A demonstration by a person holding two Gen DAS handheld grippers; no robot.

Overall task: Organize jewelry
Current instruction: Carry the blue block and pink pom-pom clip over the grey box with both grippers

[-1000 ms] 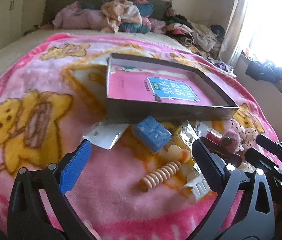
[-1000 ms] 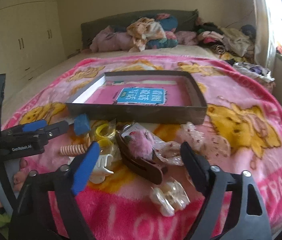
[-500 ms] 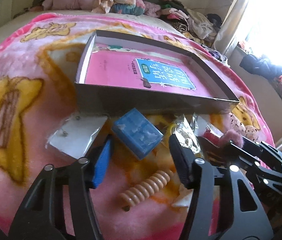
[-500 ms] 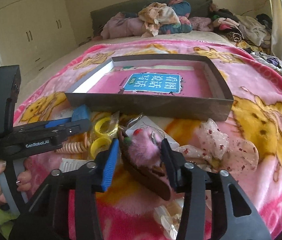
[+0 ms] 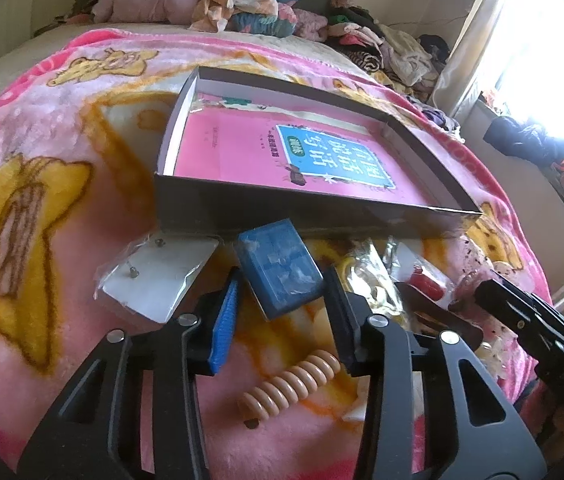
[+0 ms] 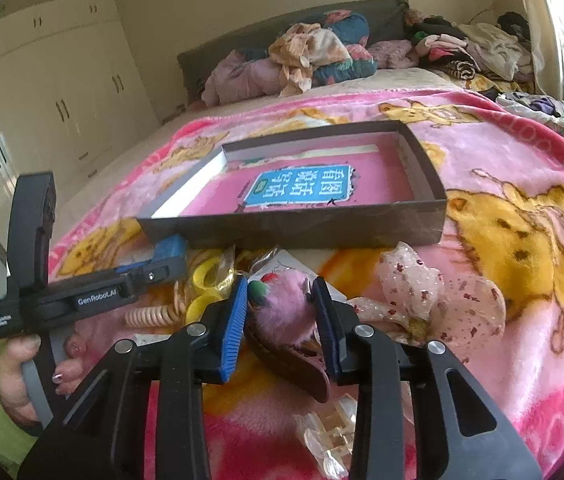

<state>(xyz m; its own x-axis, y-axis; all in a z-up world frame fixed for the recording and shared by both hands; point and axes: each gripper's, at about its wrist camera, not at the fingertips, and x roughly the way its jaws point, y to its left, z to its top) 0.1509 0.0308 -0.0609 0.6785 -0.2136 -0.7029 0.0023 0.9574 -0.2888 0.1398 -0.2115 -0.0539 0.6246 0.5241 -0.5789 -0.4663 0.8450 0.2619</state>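
A small blue box (image 5: 278, 268) lies on the pink blanket just in front of the dark cardboard tray (image 5: 302, 216). My left gripper (image 5: 282, 292) is closing on it, and both pads meet its sides. A fuzzy pink pompom hair clip (image 6: 282, 312) on a brown base sits between the closing jaws of my right gripper (image 6: 280, 308), whose pads press into the fluff. From the right wrist, the left gripper (image 6: 162, 272) shows with the blue box (image 6: 170, 250) at its tip.
Loose pieces lie before the tray: a carded earring packet (image 5: 158, 276), a beige spiral hair tie (image 5: 290, 380), yellow rings (image 6: 206, 276), a sheer spotted bow (image 6: 434, 296), a clear clip (image 6: 330, 440). The tray (image 6: 294, 232) holds a pink book. A hand (image 6: 14, 376) grips the left handle.
Both grippers moved forward and down toward the pile. Their jaws went from wide open to narrow, the left around the blue box, the right around the pink pompom clip.
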